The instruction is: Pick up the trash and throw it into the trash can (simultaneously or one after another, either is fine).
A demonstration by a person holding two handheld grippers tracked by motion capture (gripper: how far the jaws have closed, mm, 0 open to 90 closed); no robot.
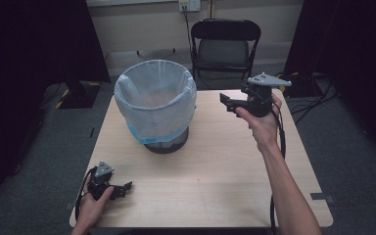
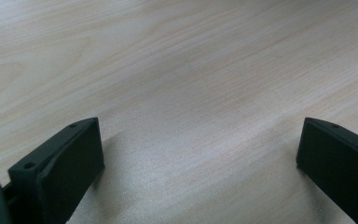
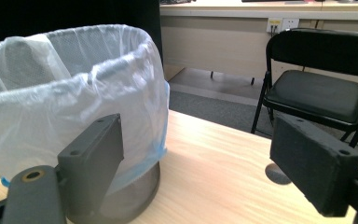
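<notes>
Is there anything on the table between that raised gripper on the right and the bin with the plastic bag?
Nothing visible. The right gripper, jaws open and empty, faces the lined bin across bare table.

Upright bag-lined bin (image 1: pixel 155 105); mid-table

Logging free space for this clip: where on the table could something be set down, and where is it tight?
The light wooden table is bare across its near half, between the left gripper and the right forearm, and along the right side beneath the raised right gripper. It is tight only at the far left, where the black mesh bin with the white plastic liner stands.
</notes>
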